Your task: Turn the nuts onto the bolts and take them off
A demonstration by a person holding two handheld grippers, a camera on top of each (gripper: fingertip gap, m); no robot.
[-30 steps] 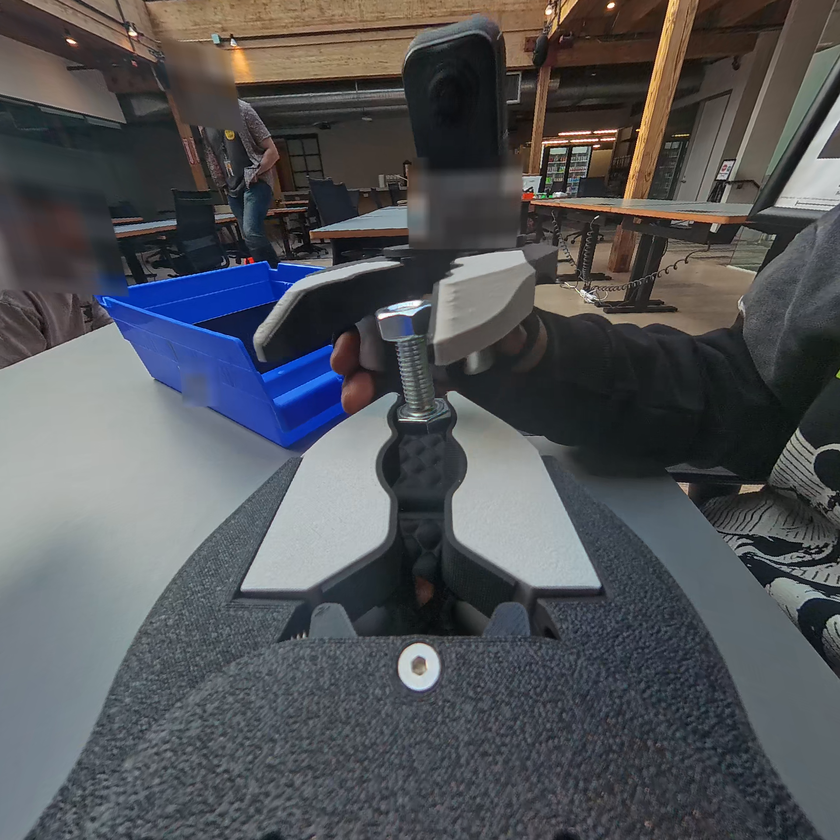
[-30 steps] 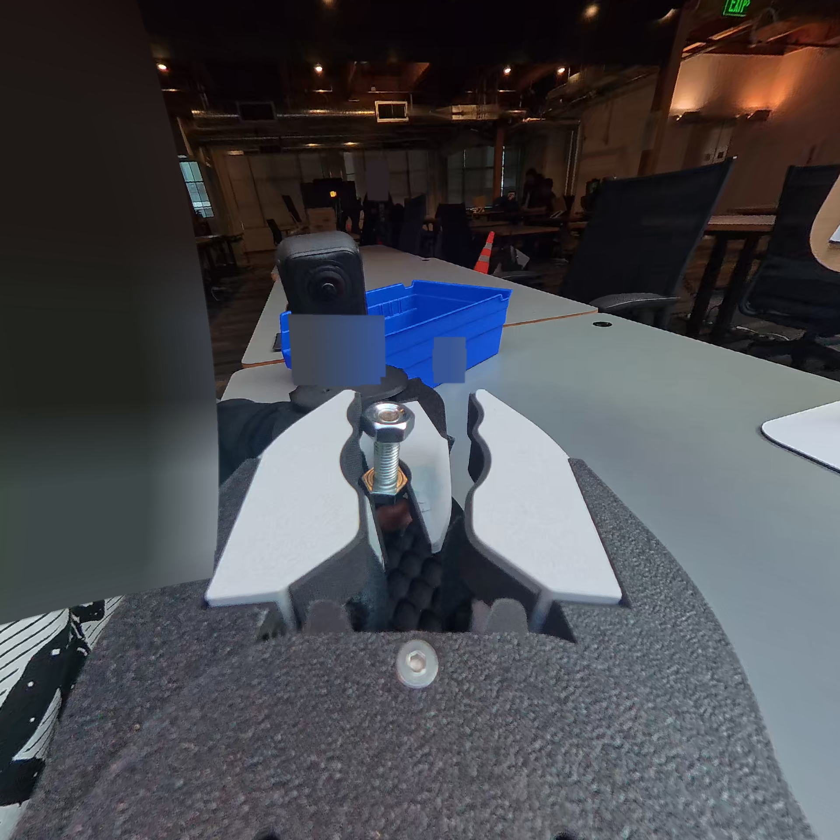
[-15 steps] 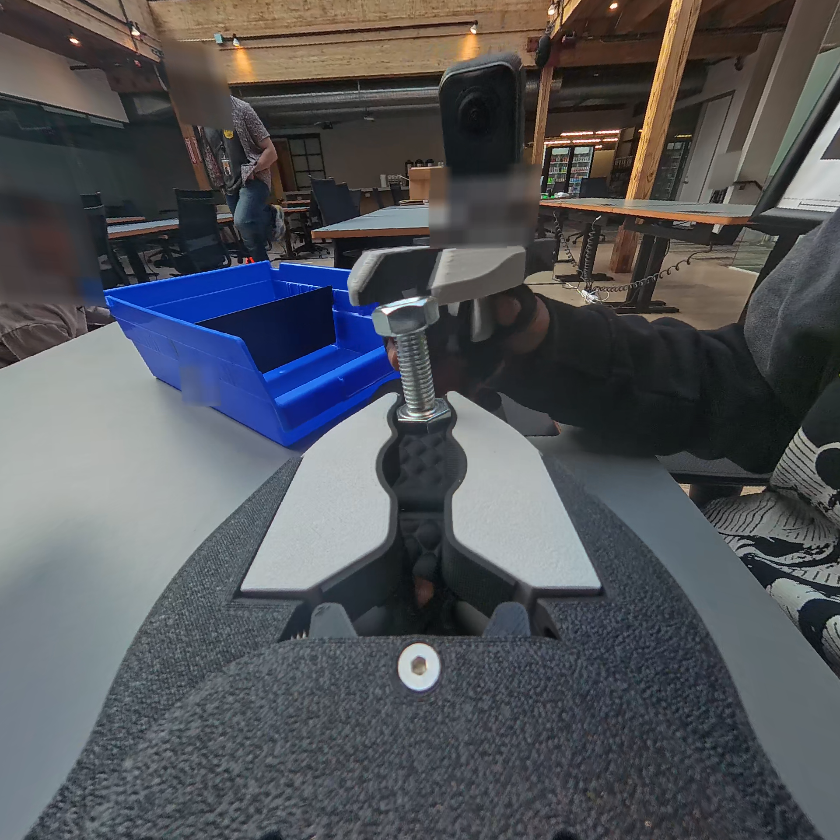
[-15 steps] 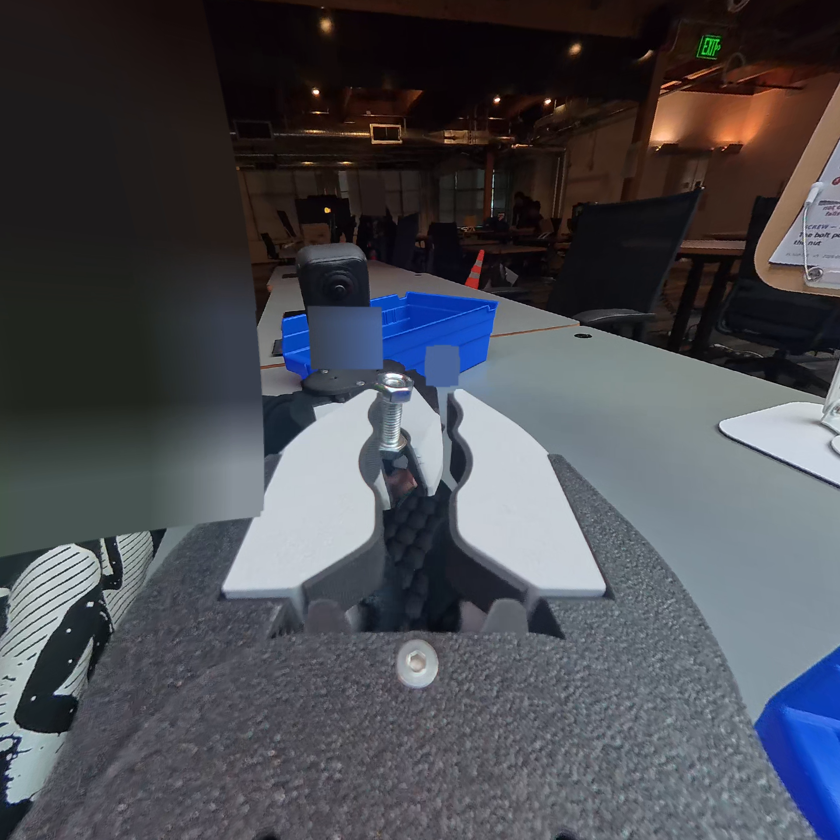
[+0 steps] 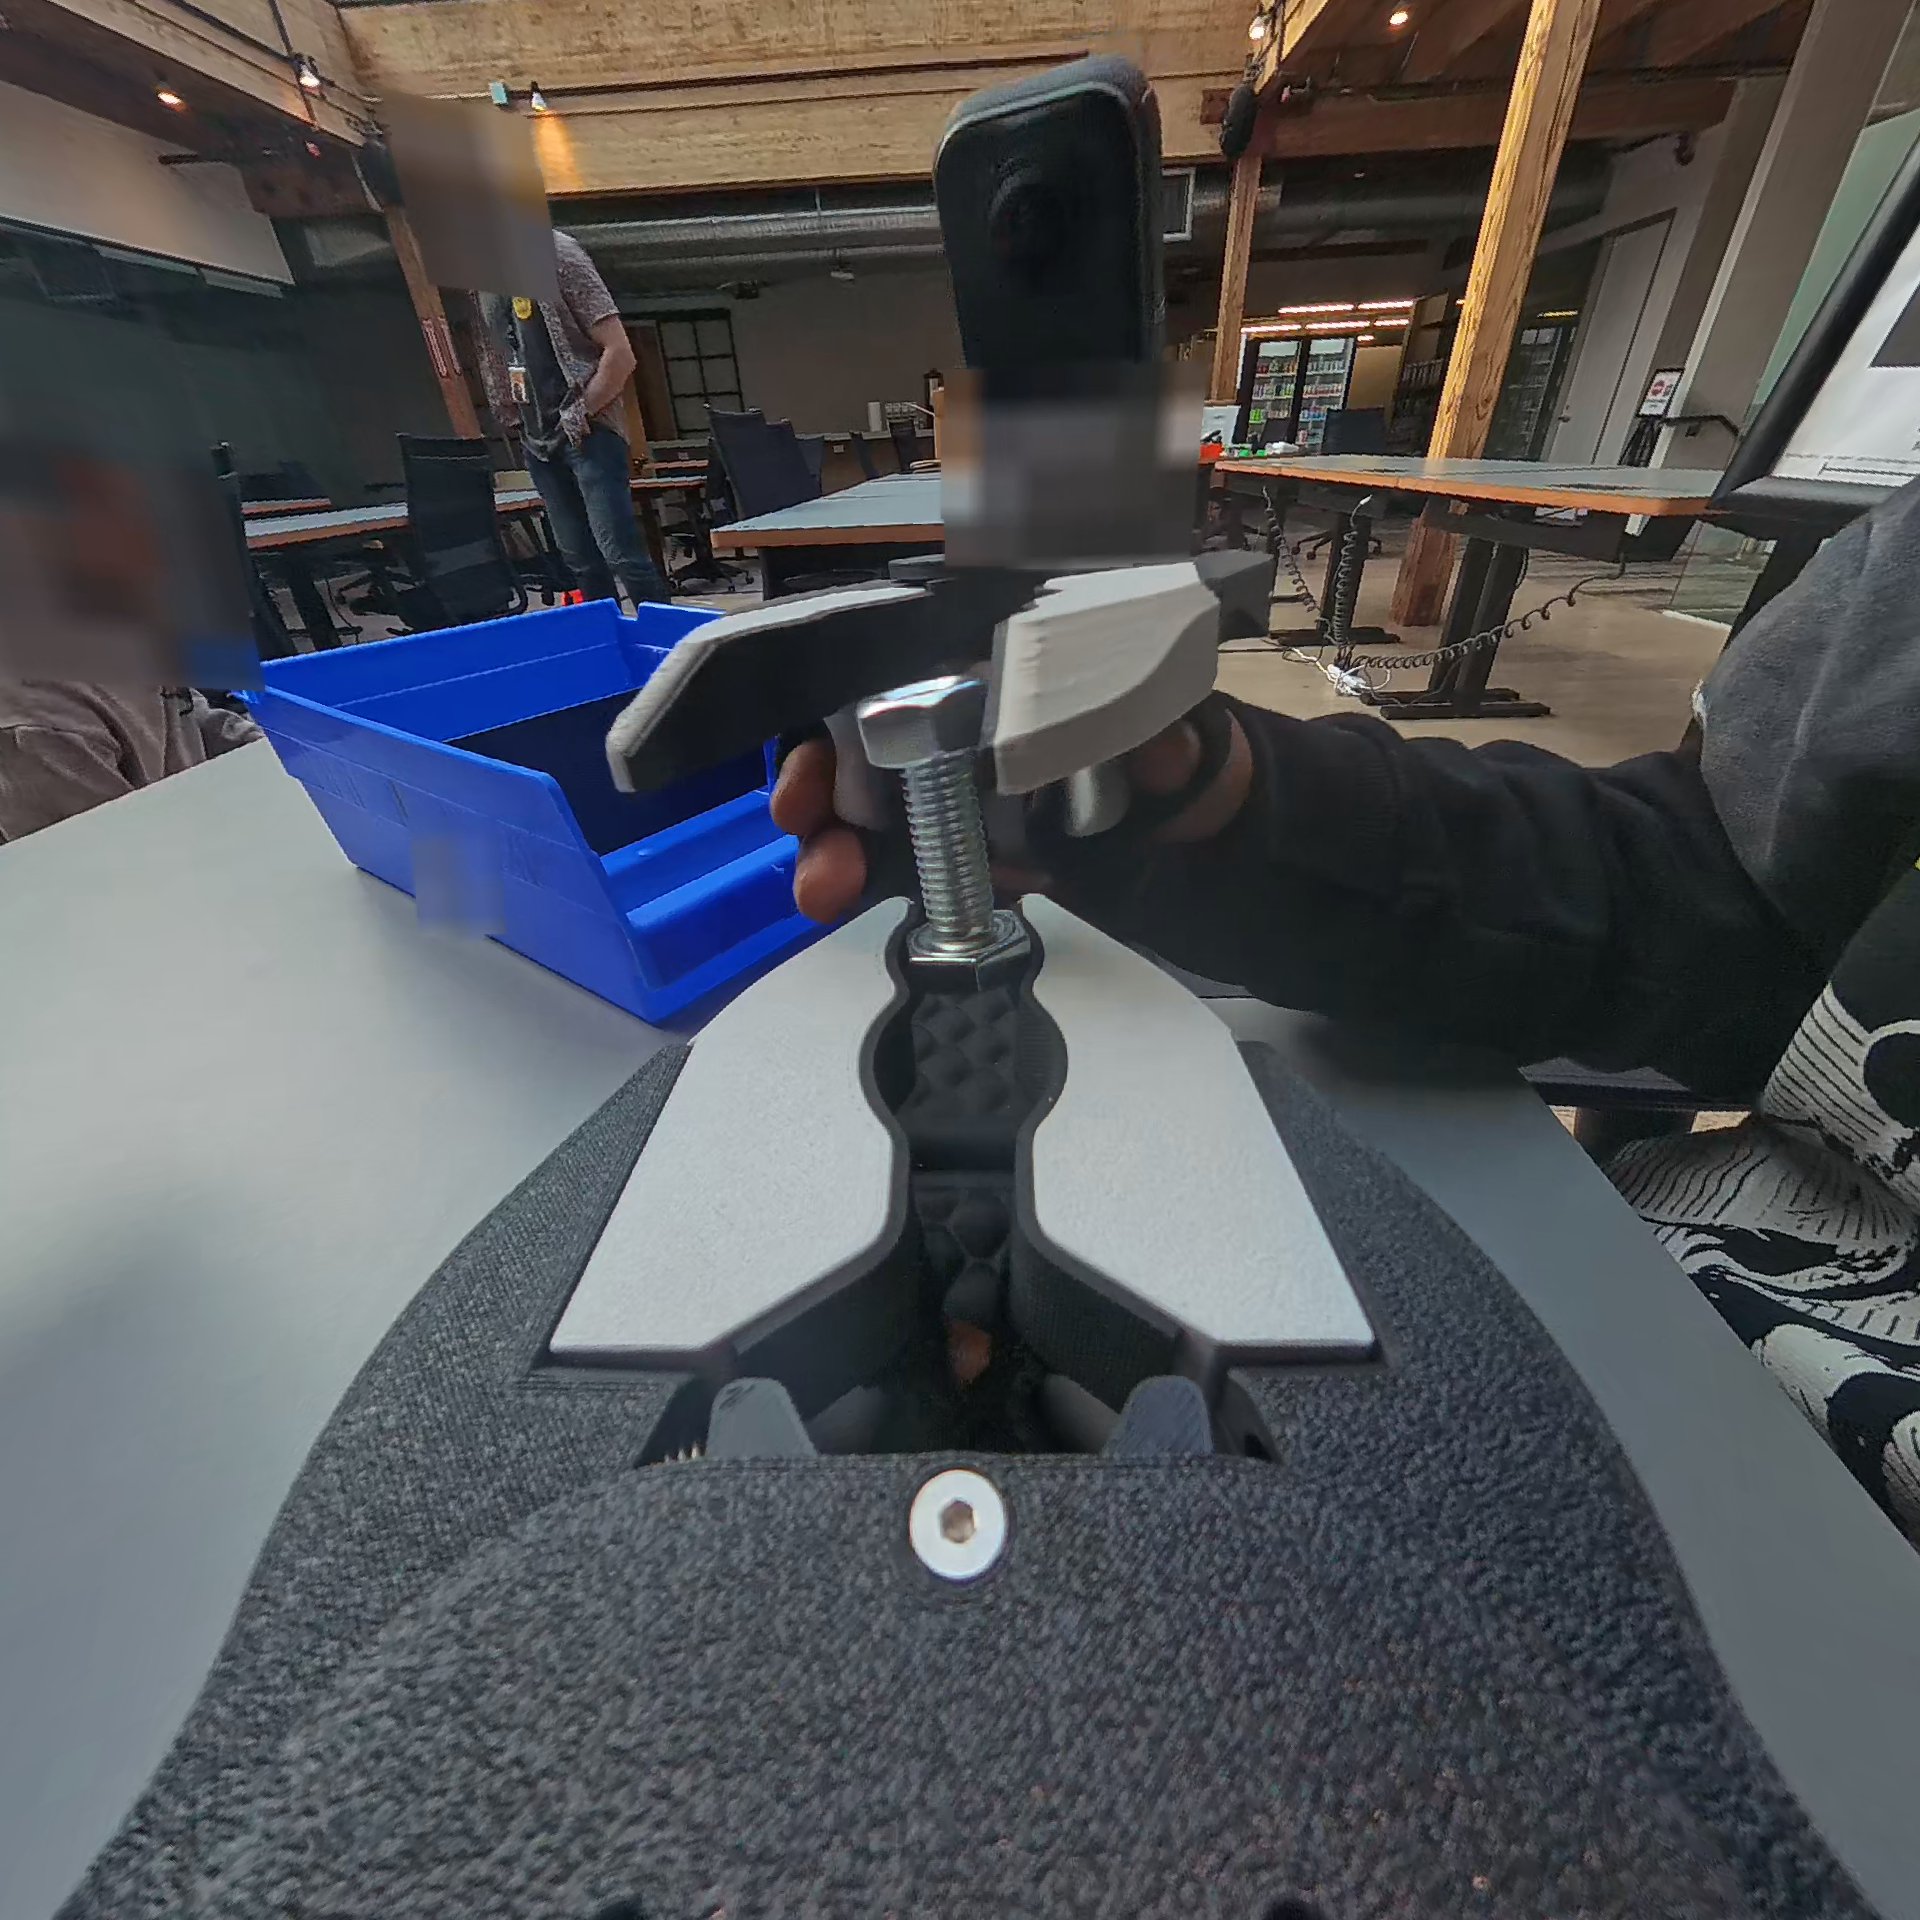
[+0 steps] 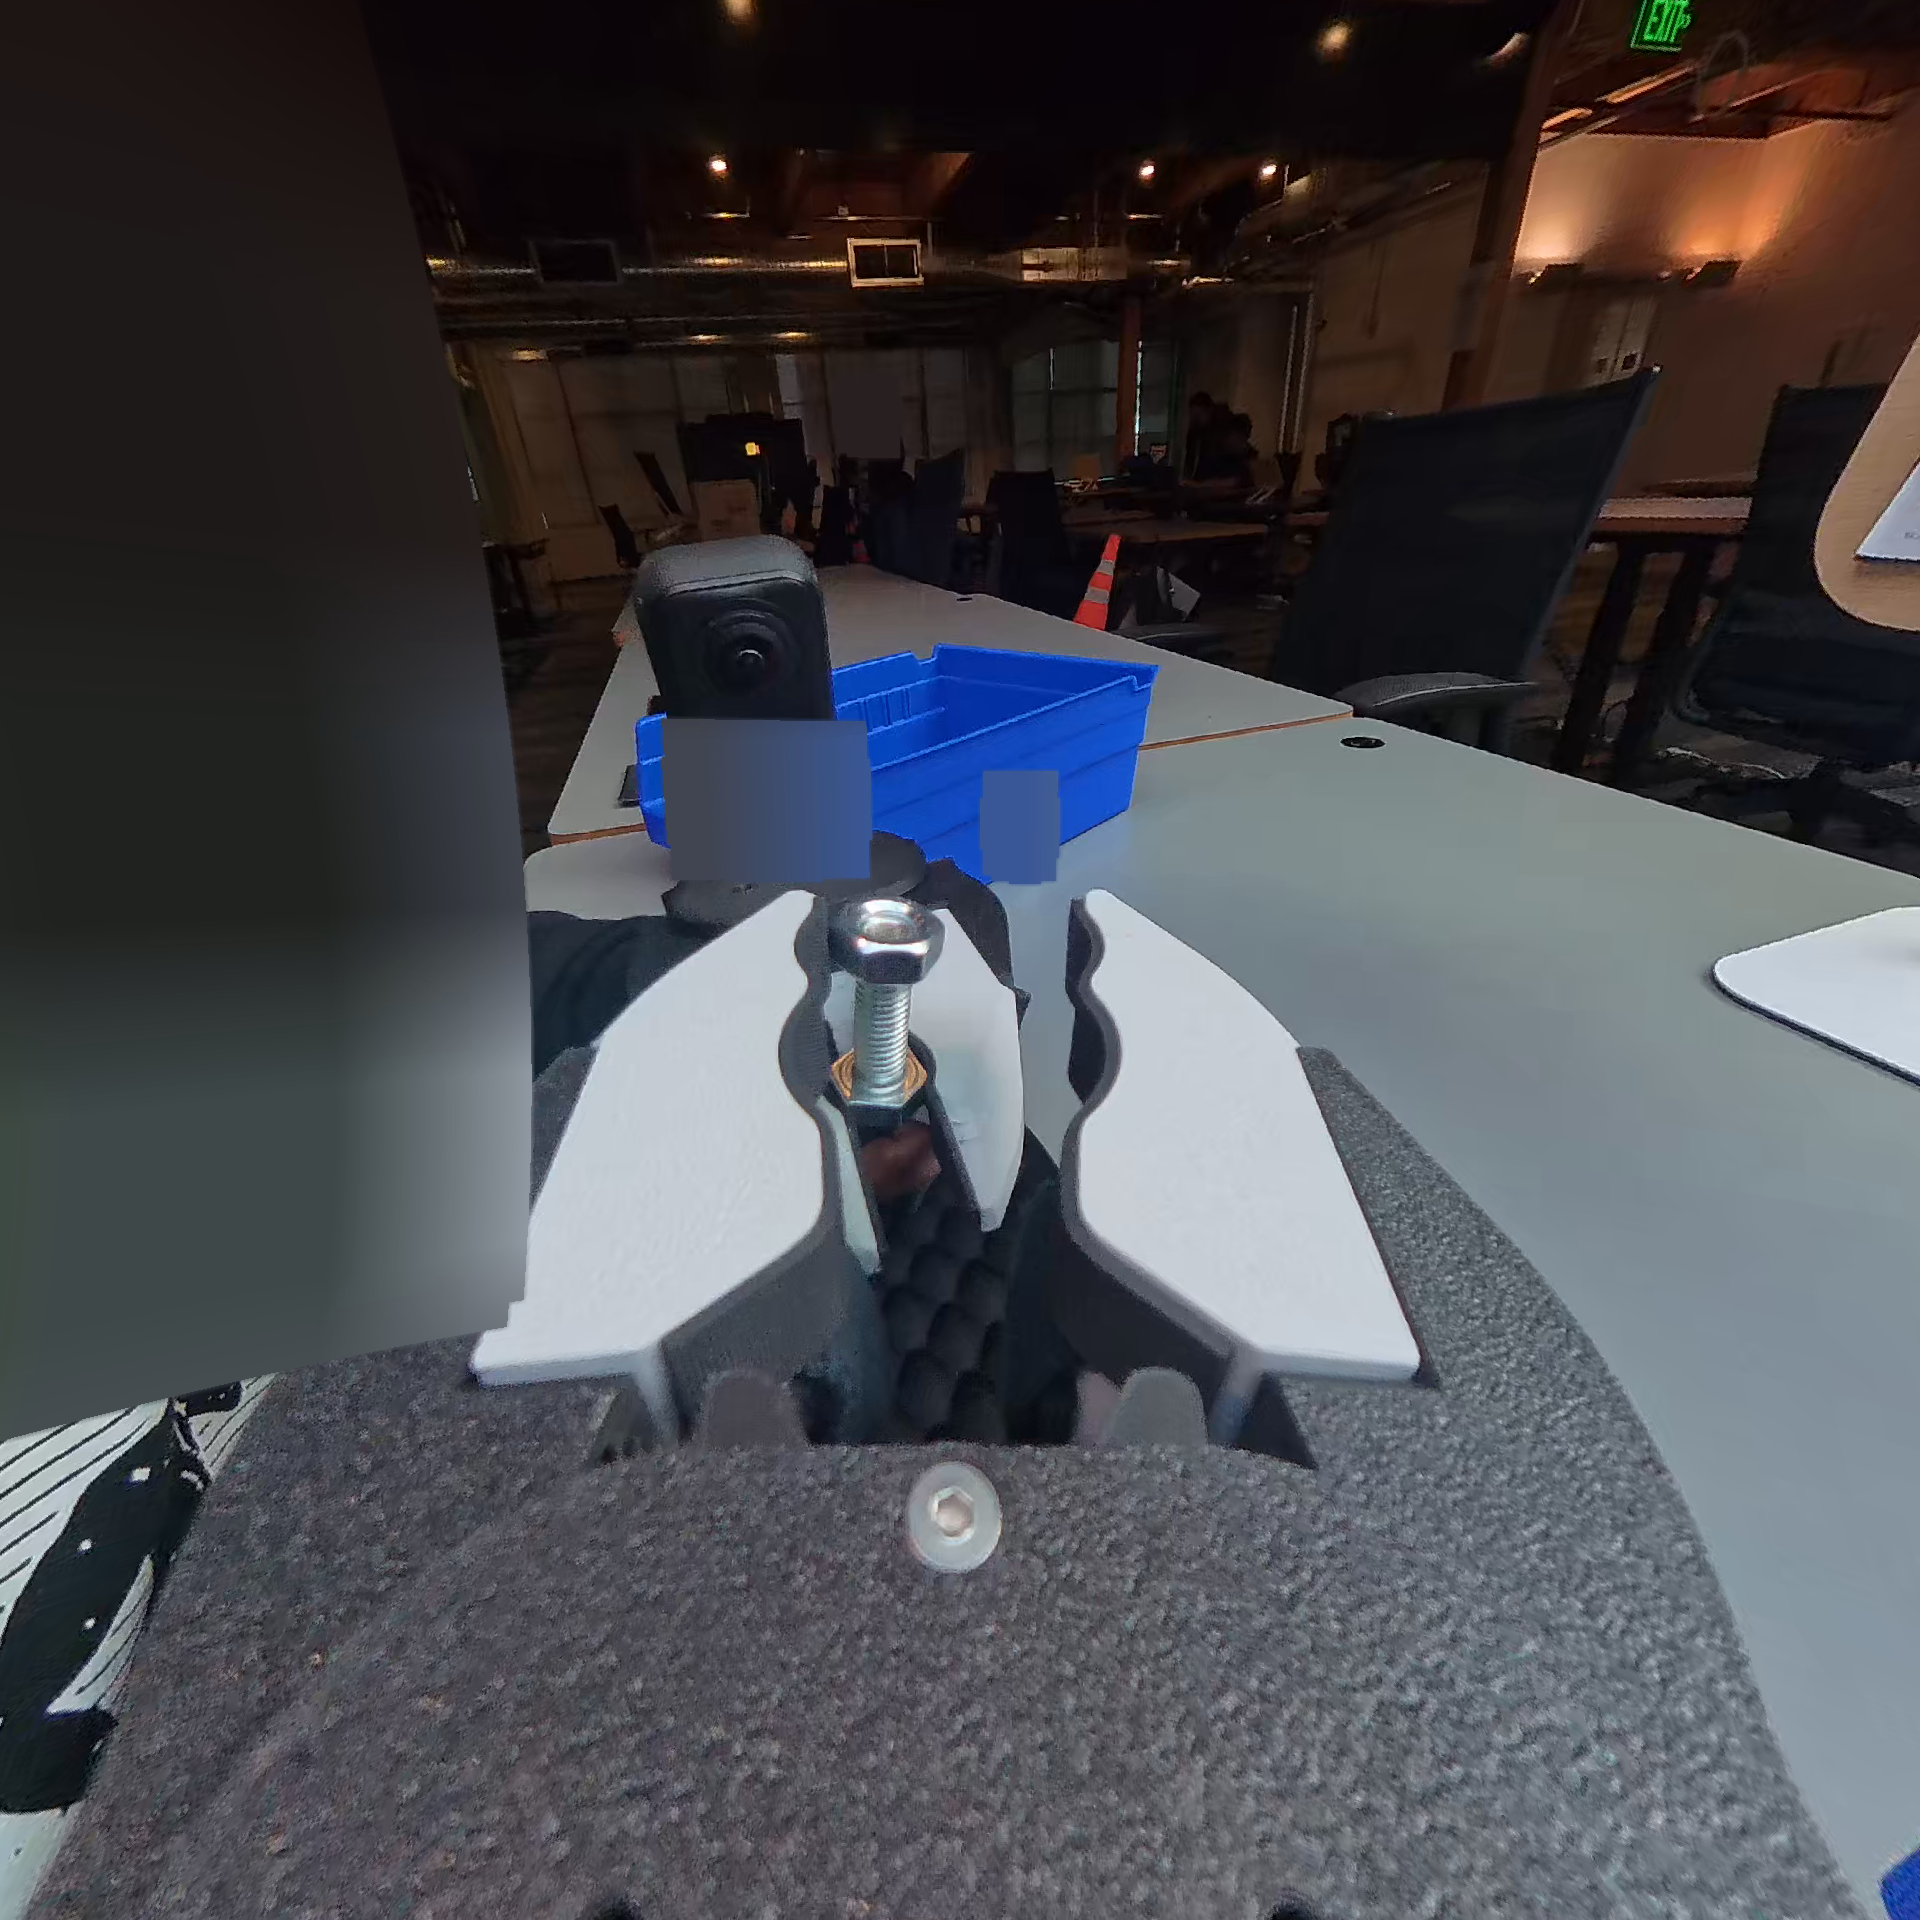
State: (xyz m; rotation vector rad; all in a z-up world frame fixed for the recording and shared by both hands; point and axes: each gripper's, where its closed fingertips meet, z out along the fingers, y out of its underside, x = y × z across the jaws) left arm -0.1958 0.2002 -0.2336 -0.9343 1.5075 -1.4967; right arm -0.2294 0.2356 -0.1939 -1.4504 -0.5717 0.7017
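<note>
A silver bolt (image 5: 943,831) stands upright with a hex nut (image 5: 971,951) on its lower threads. My left gripper (image 5: 971,925) is shut on the nut and holds it above the grey table (image 5: 260,1039). My right gripper (image 5: 925,696) faces it, held by a gloved hand (image 5: 1299,831). Its jaws stand open on either side of the bolt head (image 5: 920,717). In the right wrist view the bolt (image 6: 883,1023) rises between my open right gripper (image 6: 940,904) fingers, close to the left finger (image 6: 707,1122). The nut (image 6: 883,1081) sits in the left gripper's white fingers (image 6: 982,1060).
A blue plastic bin (image 5: 499,748) stands on the table just beyond the grippers, also in the right wrist view (image 6: 997,717). A white pad (image 6: 1829,997) lies at the table's right. A person stands far back among office chairs and desks. The grippers' ends are close to 6 cm from one another.
Half a second ago the right gripper's jaws were narrowed at the bolt head and rolled to one side. Now they are open and rolled back. The left gripper has kept its hold on the nut.
</note>
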